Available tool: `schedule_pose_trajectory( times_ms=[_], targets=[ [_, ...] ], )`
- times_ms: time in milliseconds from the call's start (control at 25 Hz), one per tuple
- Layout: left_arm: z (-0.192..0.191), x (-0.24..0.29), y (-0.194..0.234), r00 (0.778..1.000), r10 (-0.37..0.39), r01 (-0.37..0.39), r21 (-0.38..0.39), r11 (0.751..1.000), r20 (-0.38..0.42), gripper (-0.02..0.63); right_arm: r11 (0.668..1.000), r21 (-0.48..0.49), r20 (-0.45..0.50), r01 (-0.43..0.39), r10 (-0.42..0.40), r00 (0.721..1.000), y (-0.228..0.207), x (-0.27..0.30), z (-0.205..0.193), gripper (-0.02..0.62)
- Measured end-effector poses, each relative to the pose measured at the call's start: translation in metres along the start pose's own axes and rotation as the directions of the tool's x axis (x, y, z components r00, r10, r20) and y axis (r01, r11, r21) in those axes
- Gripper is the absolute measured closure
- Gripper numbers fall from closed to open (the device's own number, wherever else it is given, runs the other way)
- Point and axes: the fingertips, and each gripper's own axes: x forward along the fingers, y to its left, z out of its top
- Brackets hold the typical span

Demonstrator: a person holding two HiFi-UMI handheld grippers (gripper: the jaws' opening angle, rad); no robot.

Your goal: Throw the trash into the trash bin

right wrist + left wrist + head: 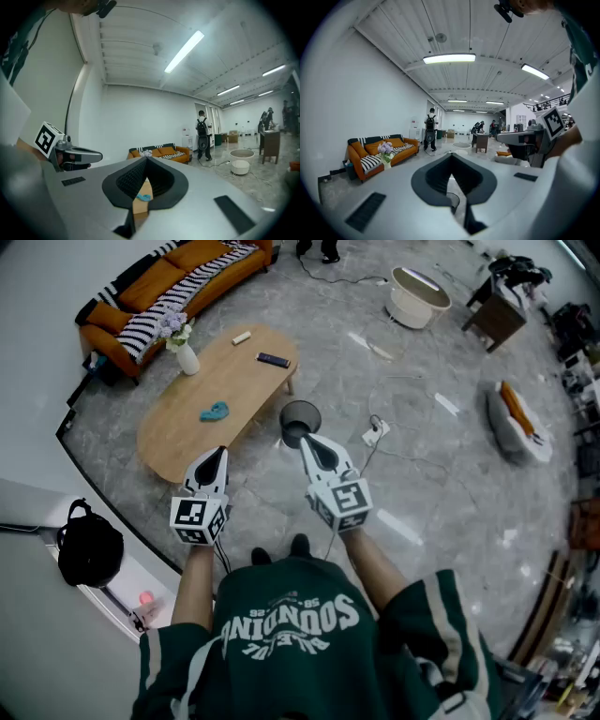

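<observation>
A crumpled teal piece of trash (215,412) lies on the oval wooden coffee table (178,442). A dark round trash bin (300,420) stands on the floor at the table's right end. My left gripper (217,452) hovers shut and empty over the table's near edge. My right gripper (307,442) is held just in front of the bin, jaws together with nothing in them. In the right gripper view the teal trash (143,197) shows below the closed tips (144,159). The left gripper view shows the bin (453,199) below its own tips (451,154).
On the table also stand a vase of flowers (185,354), a black remote (273,360) and a small white object (242,337). An orange sofa (169,282) is behind. A power strip with cable (375,434) lies right of the bin. A black backpack (89,545) sits at left.
</observation>
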Motion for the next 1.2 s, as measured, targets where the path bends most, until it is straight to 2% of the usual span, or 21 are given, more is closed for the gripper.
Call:
schedule_pose_trajectory(
  times_ms=[200, 360, 680, 1040, 1200],
  targets=[
    [-0.002, 0.004, -0.003, 1.0, -0.002, 0.002, -0.002, 1.0, -0.007, 0.606, 1.0, 0.003, -0.016, 0.015, -0.015, 1.0, -0.009, -0.002, -0.008, 0.594],
    [-0.002, 0.007, -0.001, 1.0, -0.005, 0.005, -0.002, 1.0, -0.011, 0.606, 0.999, -0.033, -0.032, 0.019, -0.02, 0.999, -0.006, -0.001, -0.013, 0.594],
    [-0.005, 0.026, -0.013, 1.0, -0.002, 0.002, 0.002, 1.0, -0.027, 0.606, 0.999, -0.017, -0.051, -0.032, 0.031, 0.998, -0.014, -0.001, -0.017, 0.594],
    [0.0, 0.058, -0.035, 0.999, 0.032, -0.032, 0.008, 0.999, -0.038, 0.606, 0.999, -0.015, -0.061, -0.052, 0.051, 0.997, -0.057, -0.01, -0.021, 0.594],
    [0.006, 0.077, -0.037, 0.998, 0.038, -0.038, 0.015, 0.999, -0.04, 0.606, 0.999, 0.01, -0.073, -0.034, 0.035, 0.997, -0.081, -0.007, -0.023, 0.594]
  ],
)
